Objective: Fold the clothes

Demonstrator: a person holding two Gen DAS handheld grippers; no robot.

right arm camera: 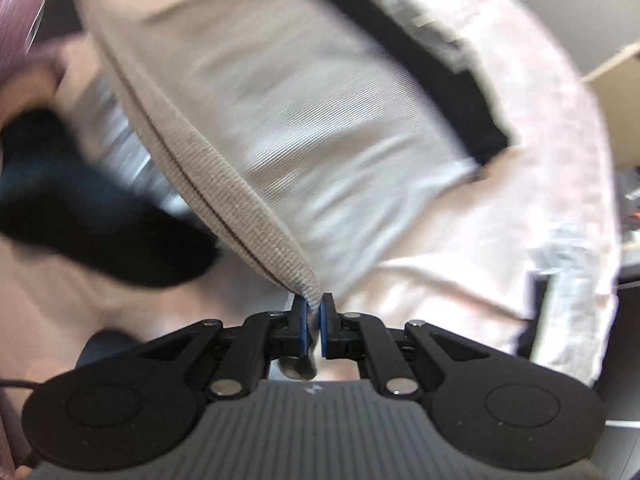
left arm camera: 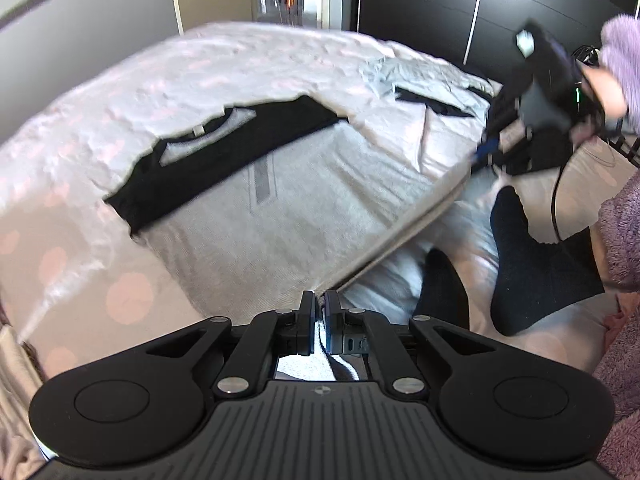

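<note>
Black-socked feet [left arm camera: 516,264] beside grey sweater [left arm camera: 304,200] hem

A sweater [left arm camera: 288,216] lies spread on the bed [left arm camera: 120,92], another garment [left arm camera: 420,80] beyond it toward two o'clock, two socked feet [left arm camera: 516,248] at its four o'clock.
</note>
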